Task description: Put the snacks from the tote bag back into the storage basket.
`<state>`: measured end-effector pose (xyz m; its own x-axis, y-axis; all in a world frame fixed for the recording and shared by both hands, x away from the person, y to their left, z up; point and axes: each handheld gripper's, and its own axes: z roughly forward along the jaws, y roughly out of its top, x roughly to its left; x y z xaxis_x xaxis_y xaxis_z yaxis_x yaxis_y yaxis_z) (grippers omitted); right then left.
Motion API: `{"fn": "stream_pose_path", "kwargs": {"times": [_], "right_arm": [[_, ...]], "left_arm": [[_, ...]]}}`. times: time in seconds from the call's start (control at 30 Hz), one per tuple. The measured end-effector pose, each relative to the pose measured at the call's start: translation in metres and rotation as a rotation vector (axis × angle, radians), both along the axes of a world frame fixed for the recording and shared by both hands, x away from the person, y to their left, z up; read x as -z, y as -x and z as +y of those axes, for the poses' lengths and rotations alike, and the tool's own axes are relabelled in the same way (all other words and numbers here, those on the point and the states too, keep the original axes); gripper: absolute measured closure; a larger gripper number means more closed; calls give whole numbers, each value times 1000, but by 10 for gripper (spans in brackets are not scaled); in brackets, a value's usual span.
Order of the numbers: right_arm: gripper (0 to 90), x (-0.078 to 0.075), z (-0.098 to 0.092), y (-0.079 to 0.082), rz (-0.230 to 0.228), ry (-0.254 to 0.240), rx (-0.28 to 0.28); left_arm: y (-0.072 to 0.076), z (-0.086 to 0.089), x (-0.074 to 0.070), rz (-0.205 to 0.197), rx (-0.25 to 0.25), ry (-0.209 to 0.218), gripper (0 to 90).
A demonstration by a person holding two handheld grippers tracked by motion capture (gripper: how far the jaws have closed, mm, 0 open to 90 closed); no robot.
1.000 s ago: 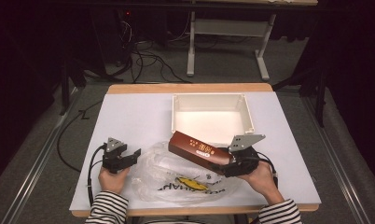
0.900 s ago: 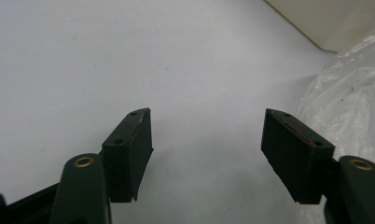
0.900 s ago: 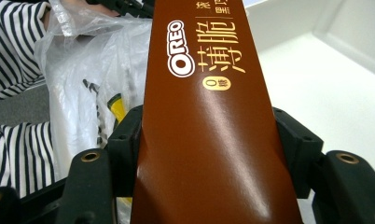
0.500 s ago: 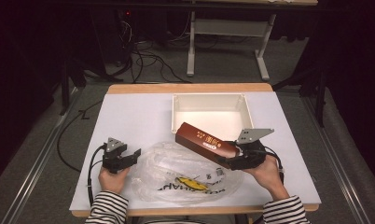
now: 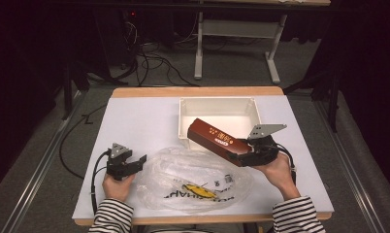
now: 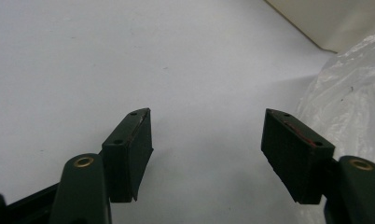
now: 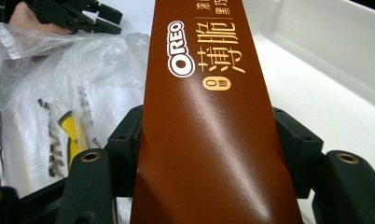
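Surface: white table top (image 5: 135,121) with a wooden front edge.
Room: dark grey floor, black cables (image 5: 149,60), white table frame (image 5: 232,29) behind.
Right gripper (image 5: 244,156): jaws clamped on the brown Oreo box (image 5: 217,141), held tilted over the near rim of the white bin (image 5: 217,104).
Left gripper (image 5: 130,162): jaws apart, nothing between them, just beside the clear plastic bag (image 5: 193,179).

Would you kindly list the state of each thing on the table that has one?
Oreo box: closed, gripped, tilted over the bin's rim.
Right claw: shut on the box.
Left claw: open, holding nothing.
Bin: open-topped, nothing in it.
Bag: lying crumpled.
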<state>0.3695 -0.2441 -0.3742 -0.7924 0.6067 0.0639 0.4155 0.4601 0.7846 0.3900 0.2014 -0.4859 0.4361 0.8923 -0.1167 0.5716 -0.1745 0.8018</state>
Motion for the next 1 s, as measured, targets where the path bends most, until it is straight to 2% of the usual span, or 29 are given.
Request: {"fn": "stream_pose_path", "kwargs": {"times": [0.43,1.0], "right_arm": [[384,0,-1,-21,18,24,38],[384,9,0,-50,52,56,103]], "left_arm": [[0,0,0,1,2,0,340],[-1,-1,0,3,8,-5,340]]}}
